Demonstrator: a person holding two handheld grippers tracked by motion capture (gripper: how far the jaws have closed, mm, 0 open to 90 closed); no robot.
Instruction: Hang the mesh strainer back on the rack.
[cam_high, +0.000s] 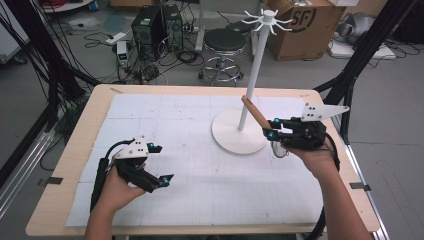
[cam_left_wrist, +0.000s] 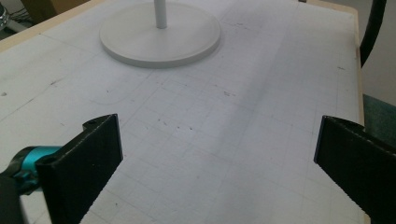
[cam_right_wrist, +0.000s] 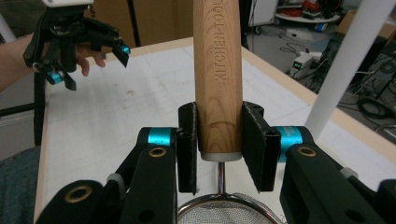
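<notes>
White rack (cam_high: 246, 120): pole and round base block mat's far right. Right gripper (cam_high: 274, 128) with strainer (cam_high: 256, 115) crowds base's right edge. Mat left of rack open; left gripper (cam_high: 161, 164) sits there.

Each tool is black, with teal collars at the jaw joints and brass-coloured pivot pins. The left tool (cam_high: 145, 167) carries a white plate dotted with screws; the right tool (cam_high: 274, 130) bears a grey three-cornered plate. Black cables trail behind both. Forearms are bare.

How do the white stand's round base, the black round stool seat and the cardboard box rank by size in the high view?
1. Brown cardboard box.
2. White stand's round base, though nearness to the camera flatters it.
3. Black round stool seat.
</notes>
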